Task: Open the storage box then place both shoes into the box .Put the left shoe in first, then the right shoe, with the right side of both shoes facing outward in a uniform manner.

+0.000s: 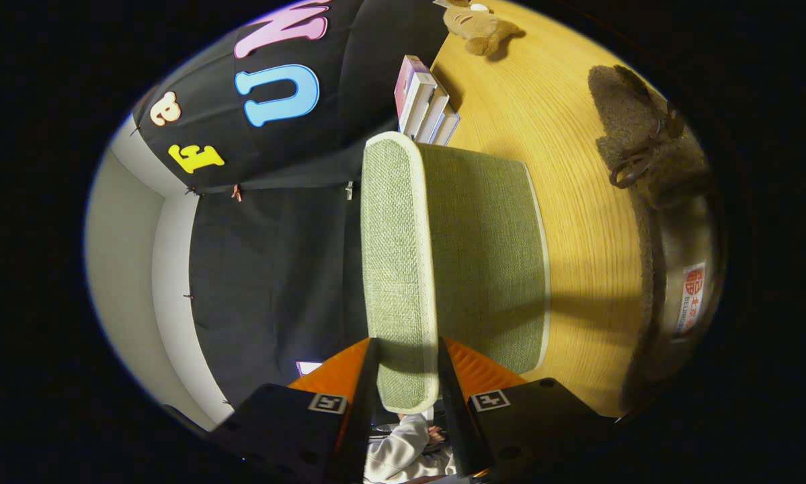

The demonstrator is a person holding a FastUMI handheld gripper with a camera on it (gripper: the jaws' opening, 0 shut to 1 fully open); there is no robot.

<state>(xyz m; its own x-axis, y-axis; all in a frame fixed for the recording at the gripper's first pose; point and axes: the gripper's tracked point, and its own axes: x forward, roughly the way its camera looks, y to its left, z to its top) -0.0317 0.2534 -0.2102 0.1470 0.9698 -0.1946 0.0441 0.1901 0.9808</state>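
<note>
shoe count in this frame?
1. A brown fuzzy shoe lies on the wooden table, beyond the green box lid that the gripper is shut on. The second shoe may be out of sight.

We see the box [483, 255], green woven fabric with pale trim. Its lid [397, 269], same fabric and trim, is raised on edge, clear of the box top. The lid's rim sits between the fingers of the tongs [406, 376], which close on it from both sides. One shoe [651, 148], brown and fuzzy with a dark lace bow, lies on the worktop [577, 202] apart from the box.
</note>
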